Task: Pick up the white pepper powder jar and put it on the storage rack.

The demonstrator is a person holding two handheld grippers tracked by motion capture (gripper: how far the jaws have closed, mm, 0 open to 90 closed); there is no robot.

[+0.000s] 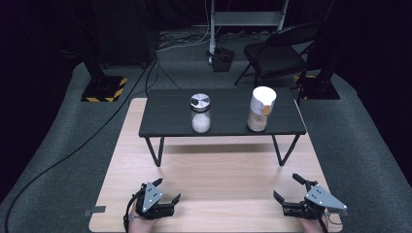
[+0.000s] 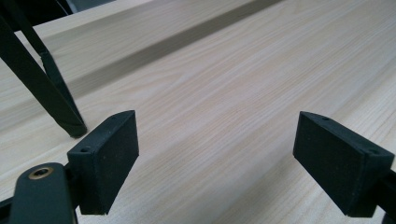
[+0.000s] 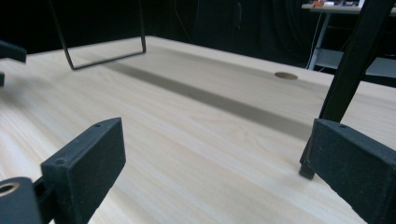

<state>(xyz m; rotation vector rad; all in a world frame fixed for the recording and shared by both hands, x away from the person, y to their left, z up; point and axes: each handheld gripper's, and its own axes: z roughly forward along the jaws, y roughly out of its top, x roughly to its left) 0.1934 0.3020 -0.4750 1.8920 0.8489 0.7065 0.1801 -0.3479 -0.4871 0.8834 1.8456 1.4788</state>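
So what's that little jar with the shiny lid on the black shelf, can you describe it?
The jar is small, clear and looks like glass, with a round silvery metal-looking lid closed on top. It holds something white and grainy, filling roughly the lower half. It stands upright near the middle of the black raised shelf, left of a taller white-lidded container and apart from it. Nothing but the shelf touches it.

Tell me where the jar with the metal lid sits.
In the high view, the jar with the metal lid stands mid-shelf on the black raised shelf, left of the white-topped container.
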